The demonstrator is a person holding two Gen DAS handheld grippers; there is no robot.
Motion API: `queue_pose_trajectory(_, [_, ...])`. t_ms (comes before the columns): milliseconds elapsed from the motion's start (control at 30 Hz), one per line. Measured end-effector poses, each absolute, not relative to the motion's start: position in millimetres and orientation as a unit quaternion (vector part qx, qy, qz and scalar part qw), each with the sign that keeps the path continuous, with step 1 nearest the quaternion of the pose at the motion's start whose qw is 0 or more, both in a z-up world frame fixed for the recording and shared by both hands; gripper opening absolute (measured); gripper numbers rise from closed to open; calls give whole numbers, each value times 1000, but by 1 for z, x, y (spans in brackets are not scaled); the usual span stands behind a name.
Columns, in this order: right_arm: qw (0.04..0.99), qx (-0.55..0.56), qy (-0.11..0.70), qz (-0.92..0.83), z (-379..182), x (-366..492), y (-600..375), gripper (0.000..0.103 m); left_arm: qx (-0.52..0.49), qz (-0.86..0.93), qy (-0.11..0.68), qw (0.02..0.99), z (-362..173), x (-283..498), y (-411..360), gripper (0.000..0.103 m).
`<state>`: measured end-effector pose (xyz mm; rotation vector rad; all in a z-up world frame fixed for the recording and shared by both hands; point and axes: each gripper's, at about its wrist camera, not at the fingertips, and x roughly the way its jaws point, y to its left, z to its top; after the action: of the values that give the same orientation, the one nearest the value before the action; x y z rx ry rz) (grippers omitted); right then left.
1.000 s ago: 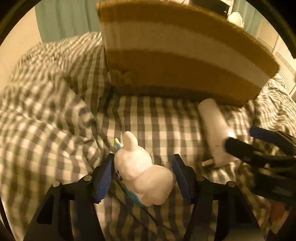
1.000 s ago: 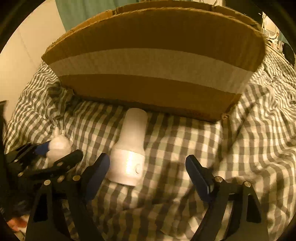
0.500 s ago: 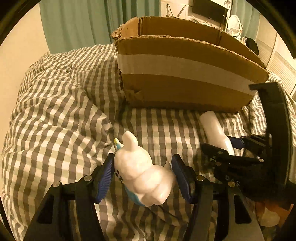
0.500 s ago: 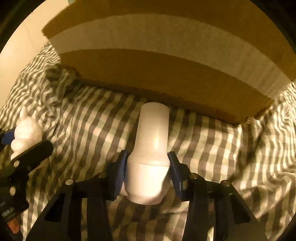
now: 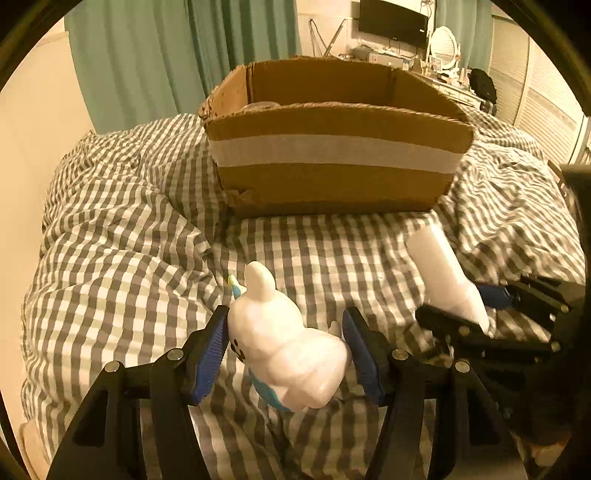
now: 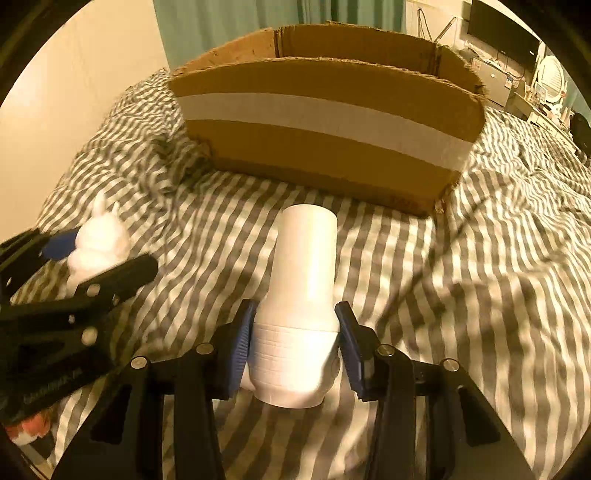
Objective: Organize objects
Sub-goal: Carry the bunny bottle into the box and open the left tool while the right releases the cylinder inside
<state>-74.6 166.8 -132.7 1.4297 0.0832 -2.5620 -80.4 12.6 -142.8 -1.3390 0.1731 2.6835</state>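
My left gripper (image 5: 286, 350) is shut on a white rabbit figurine (image 5: 284, 350) with a blue underside, held above the checked bedspread (image 5: 122, 266). My right gripper (image 6: 295, 343) is shut on the wide base of a white bottle (image 6: 301, 295), also lifted off the bed. An open cardboard box (image 5: 332, 162) with a white tape band stands ahead of both, its inside partly visible. The bottle shows in the left wrist view (image 5: 443, 280), the rabbit in the right wrist view (image 6: 98, 243).
The box also shows in the right wrist view (image 6: 325, 122). The rumpled bedspread (image 6: 480, 277) rises in folds at left. Green curtains (image 5: 166, 62), a TV (image 5: 393, 18) and a dresser stand behind the bed.
My right gripper closed on the white bottle and lifted it. Both grippers rose and drew back, so the box's open top now shows. The left gripper kept hold of the rabbit.
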Motion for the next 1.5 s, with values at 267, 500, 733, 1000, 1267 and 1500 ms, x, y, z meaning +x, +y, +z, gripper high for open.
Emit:
queue_pose_trajectory(267, [96, 454, 18, -886, -103, -32, 173, 43, -409, 907, 59, 81, -111, -49, 18, 63])
queue_pose_trajectory(500, [90, 397, 29, -913, -51, -14, 162, 43, -357, 928, 62, 90, -65, -27, 26, 63])
queue_pose_trajectory(733, [89, 341, 51, -934, 6, -10, 160, 43, -299, 947, 72, 94, -16, -25, 34, 63])
queue_pose_trajectory(1000, [93, 305, 67, -945, 48, -49, 162, 43, -246, 960, 93, 92, 28, -62, 46, 63])
queue_pose_trajectory(1267, [79, 297, 59, -950, 69, -129, 182, 43, -247, 961, 96, 78, 37, -151, 48, 63])
queue_pose_trajectory(1500, [84, 326, 43, -941, 48, -224, 195, 43, -293, 950, 79, 74, 14, -247, 42, 63])
